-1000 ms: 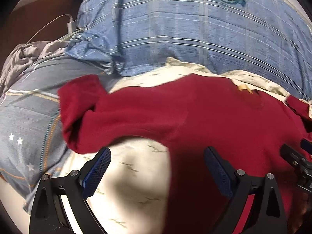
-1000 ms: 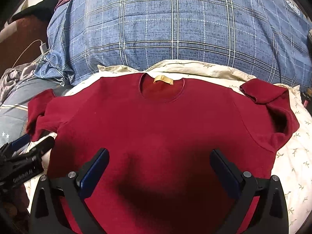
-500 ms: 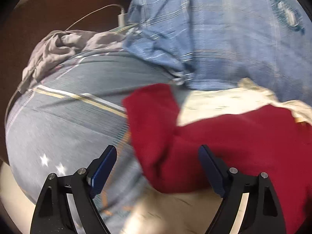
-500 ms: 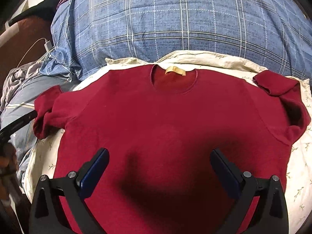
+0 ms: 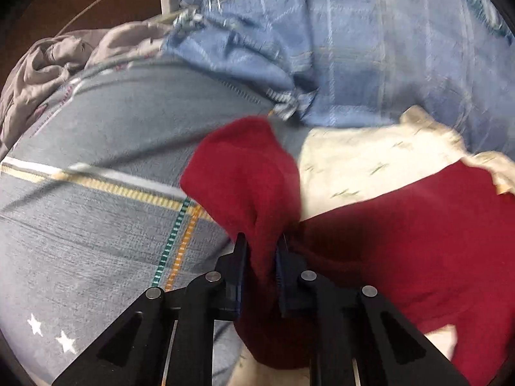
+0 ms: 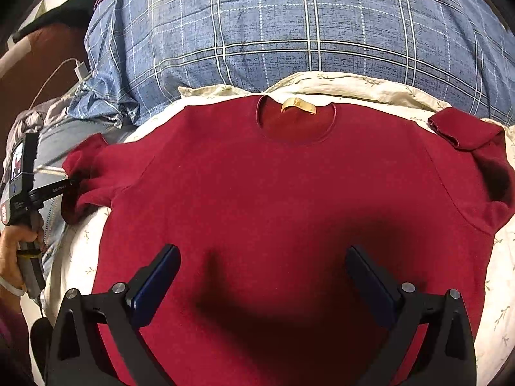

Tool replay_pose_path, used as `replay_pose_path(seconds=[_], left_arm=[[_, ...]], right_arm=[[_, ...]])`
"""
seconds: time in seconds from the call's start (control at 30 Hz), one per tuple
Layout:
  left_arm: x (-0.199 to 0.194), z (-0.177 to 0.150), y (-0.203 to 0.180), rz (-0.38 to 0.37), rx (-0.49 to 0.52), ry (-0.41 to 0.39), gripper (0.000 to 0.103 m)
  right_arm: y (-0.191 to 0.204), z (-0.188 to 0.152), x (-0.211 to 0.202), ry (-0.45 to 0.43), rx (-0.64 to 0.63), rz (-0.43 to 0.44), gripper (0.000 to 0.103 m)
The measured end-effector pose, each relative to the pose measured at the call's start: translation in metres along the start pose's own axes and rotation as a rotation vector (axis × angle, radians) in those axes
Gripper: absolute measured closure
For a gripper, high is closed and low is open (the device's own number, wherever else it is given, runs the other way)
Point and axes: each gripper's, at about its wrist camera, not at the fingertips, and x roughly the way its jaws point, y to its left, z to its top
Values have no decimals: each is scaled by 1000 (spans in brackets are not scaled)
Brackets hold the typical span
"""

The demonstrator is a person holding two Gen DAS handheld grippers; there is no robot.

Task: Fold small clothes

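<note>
Left hand-held gripper [image 5: 260, 257] is clamped on the left sleeve [image 5: 244, 173] of the red sweater [image 6: 289, 193], fabric pinched between both pads, cuff end bunched above the jaws. Right hand-held gripper [image 6: 260, 276] hovers over the lower chest with jaws wide apart, holding nothing.

Sweater lies face up on the cream sheet [image 6: 495, 289] on the bed, collar and yellow tag [image 6: 297, 106] pointing toward the blue plaid duvet [image 6: 289, 32]. Right sleeve [image 6: 466, 135] is folded over on itself at the far side. Left sleeve overhangs the sheet onto the grey-blue blanket [image 5: 96, 225].

Step in hand looks like folding the left sleeve in across the body. To do it well:
- Lift just enough to clear the sheet, then carry the sleeve inward along the shoulder line so the crease lands at the armhole seam, not in the chest.
- Grip sits mid-sleeve, so the cuff will likely flop; lay it down cuff last and flat.
- Use the free right gripper to pin the torso near the left armpit so the body doesn't drag sideways.
- Knit looks thick and soft: it should hold a fold but bunches easily, so release slowly.
</note>
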Motion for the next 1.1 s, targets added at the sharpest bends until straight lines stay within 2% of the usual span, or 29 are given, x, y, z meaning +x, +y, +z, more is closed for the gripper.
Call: replay_pose_path(seconds=[0.13, 0.3, 0.43, 0.47, 0.53, 0.57, 0.6, 0.63, 0.73, 0.8, 0.87, 0.97, 1.0, 1.1], left_arm=[[-36, 11, -15, -103, -5, -72, 90], [-88, 27, -47, -318, 5, -176, 90], [-128, 23, -90, -502, 74, -239, 90], [-129, 20, -97, -538, 87, -237, 89], [-118, 10, -123, -627, 115, -180, 87], [-108, 4, -135, -666, 140, -140, 82], [-95, -8, -152, -692, 175, -93, 72], [-83, -20, -165, -702, 202, -59, 62], [-49, -44, -186, -714, 232, 45, 60], [-34, -44, -184, -682, 221, 87, 60], [-39, -39, -173, -670, 210, 46, 58], [-57, -40, -149, -614, 192, -39, 44], [-62, -40, -138, -584, 180, -70, 43], [-64, -42, -108, -516, 141, -95, 43]], right_arm=[[-6, 2, -5, -10, 23, -2, 0], [-17, 5, -16, -38, 54, -8, 0], [-34, 6, -29, -73, 90, -36, 0], [-40, 6, -31, -81, 100, -45, 0], [-53, 7, -37, -97, 129, -64, 0], [-61, 7, -39, -102, 150, -72, 0], [-68, 7, -39, -102, 167, -78, 0], [-73, 6, -40, -102, 184, -82, 0], [-89, 7, -41, -96, 216, -85, 0], [-94, 11, -40, -94, 201, -97, 0], [-93, 18, -37, -108, 162, -111, 0], [-88, 36, -20, -111, 90, -109, 0], [-85, 42, -10, -96, 71, -110, 0], [-78, 59, 27, -43, 19, -131, 3]])
